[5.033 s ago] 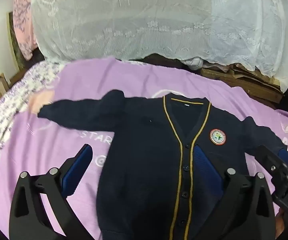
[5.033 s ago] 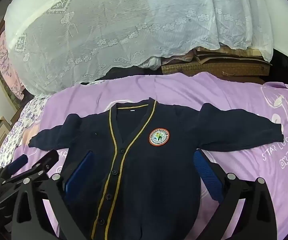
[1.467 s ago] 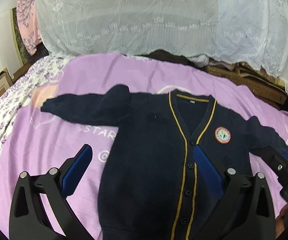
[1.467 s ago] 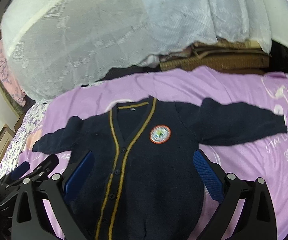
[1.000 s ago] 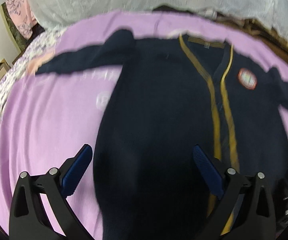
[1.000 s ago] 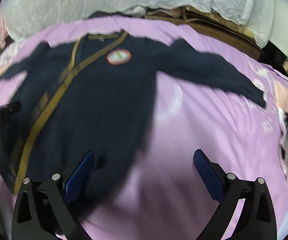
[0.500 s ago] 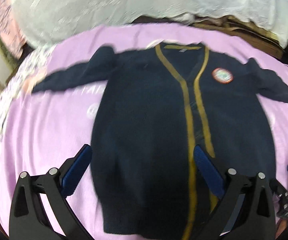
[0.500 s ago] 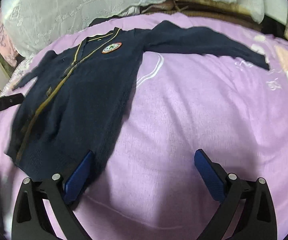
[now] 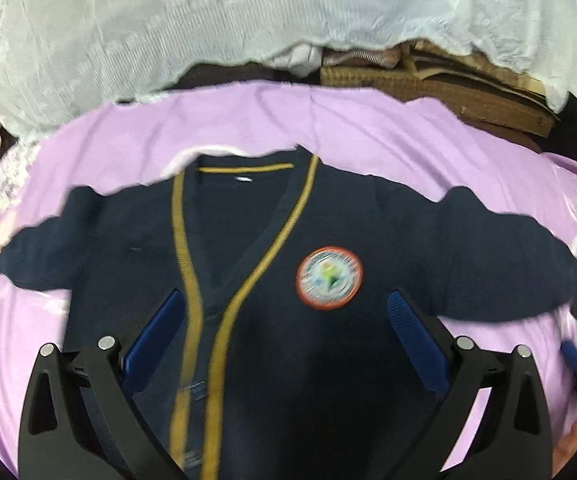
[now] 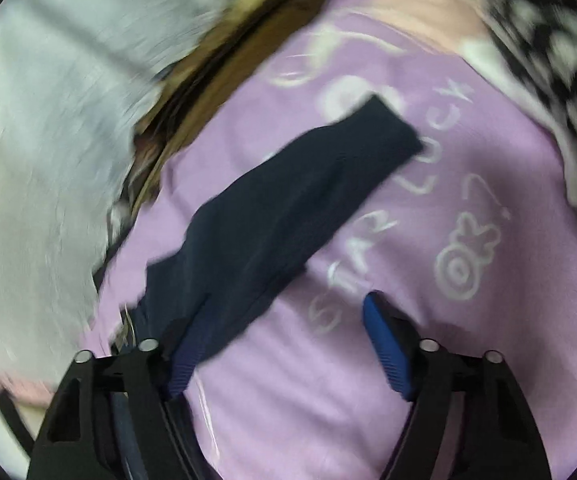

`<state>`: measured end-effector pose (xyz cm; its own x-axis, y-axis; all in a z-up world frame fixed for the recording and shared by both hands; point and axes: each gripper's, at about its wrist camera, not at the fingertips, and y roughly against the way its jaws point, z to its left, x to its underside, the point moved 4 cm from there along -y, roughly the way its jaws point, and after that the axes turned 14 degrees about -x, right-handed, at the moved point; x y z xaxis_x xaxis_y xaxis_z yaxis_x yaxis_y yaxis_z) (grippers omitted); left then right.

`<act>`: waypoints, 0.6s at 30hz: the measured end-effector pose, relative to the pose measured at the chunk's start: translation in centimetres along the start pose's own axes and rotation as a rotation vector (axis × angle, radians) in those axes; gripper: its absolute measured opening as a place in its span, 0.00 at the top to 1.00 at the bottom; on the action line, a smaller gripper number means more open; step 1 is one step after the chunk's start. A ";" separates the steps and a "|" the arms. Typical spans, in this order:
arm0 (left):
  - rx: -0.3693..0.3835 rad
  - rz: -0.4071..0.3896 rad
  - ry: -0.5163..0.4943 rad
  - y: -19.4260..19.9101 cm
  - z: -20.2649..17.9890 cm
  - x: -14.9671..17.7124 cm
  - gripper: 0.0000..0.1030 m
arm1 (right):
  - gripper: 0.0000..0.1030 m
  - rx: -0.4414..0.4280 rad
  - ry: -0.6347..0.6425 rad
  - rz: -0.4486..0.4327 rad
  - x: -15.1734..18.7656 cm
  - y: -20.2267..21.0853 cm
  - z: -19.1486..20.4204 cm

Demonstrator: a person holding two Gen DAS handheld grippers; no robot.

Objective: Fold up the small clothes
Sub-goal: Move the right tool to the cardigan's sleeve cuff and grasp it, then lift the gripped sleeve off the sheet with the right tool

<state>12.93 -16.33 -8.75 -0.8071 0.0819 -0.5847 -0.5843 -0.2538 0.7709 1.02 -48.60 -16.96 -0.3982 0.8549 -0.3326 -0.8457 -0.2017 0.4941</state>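
A navy cardigan (image 9: 256, 380) with gold trim and a round badge (image 9: 329, 278) lies flat, sleeves spread, on the purple sheet (image 9: 348, 128). My left gripper (image 9: 284, 336) hovers open over its chest, one blue pad on each side of the button band. In the right wrist view the cardigan's sleeve (image 10: 288, 208) runs diagonally up to its cuff. My right gripper (image 10: 284, 344) is over the sleeve's armpit end with its jaws closing. The sleeve's lower edge lies between them by the left pad. The right pad is over bare sheet, and neither pad presses the cloth.
White lace cloth (image 9: 208, 28) drapes a pile behind the bed, with brown woven mats (image 9: 428, 80) beside it. A black-and-white checked cloth (image 10: 548, 40) lies past the sleeve's cuff. The sheet bears white "STAR LUCK" print (image 10: 388, 224).
The left view has moved up from the cardigan's hem to its chest and collar. The right view has swung off the body to the right sleeve and rolled, and its jaws have narrowed.
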 end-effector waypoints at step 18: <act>0.056 0.073 0.040 -6.8 -5.6 2.5 0.04 | 0.89 0.026 -0.123 -0.287 -2.6 -2.5 -1.4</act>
<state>15.38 -19.80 -16.85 -0.8442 0.0265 -0.5354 -0.5289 -0.2037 0.8238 3.63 -50.95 -18.42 -0.0974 0.9267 -0.3630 -0.9073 0.0673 0.4151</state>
